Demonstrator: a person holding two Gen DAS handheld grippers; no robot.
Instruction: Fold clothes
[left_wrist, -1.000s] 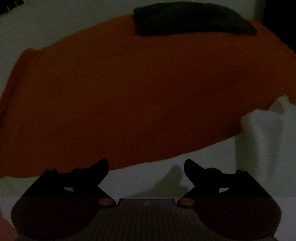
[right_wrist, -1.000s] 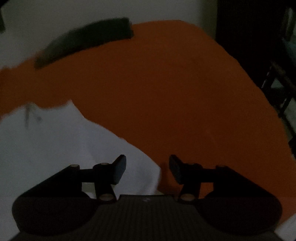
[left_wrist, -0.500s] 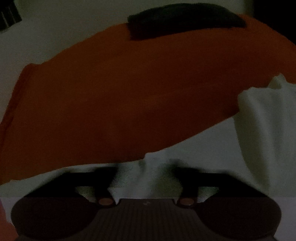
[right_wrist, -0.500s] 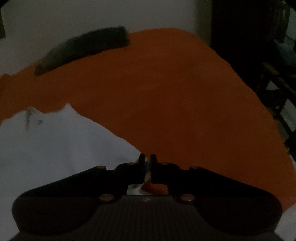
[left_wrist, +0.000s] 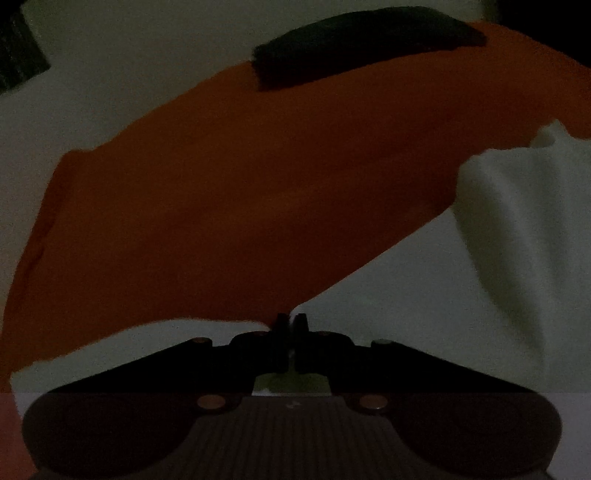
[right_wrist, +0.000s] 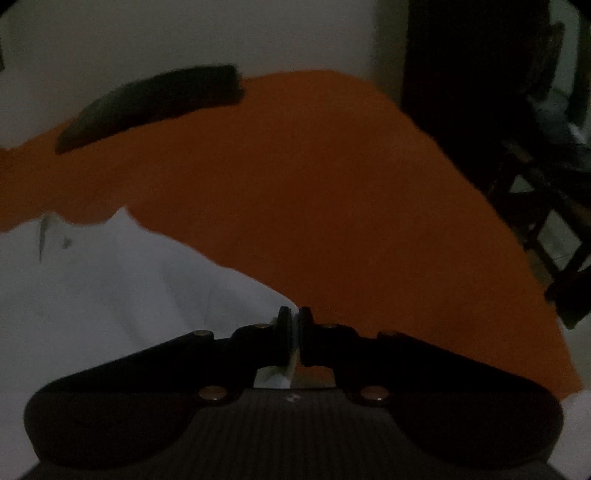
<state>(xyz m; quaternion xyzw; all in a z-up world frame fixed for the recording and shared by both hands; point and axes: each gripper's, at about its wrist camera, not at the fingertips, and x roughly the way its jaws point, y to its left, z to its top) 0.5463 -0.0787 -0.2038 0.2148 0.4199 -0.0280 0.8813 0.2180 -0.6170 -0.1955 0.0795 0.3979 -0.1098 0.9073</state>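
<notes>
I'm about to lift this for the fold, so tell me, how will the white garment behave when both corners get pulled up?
Probably floppy: the white garment already lies in soft creases. It will likely sag between the left hand-held gripper and the right hand-held gripper, both shut on its edge. It looks thin and light, so it may drag across the orange cloth.

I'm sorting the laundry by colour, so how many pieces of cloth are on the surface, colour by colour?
White garment, pinched by both closed grippers: 1
Dark folded cloth at the far edge: 1
Orange cover spread underneath: 1
Total: 3 pieces
</notes>
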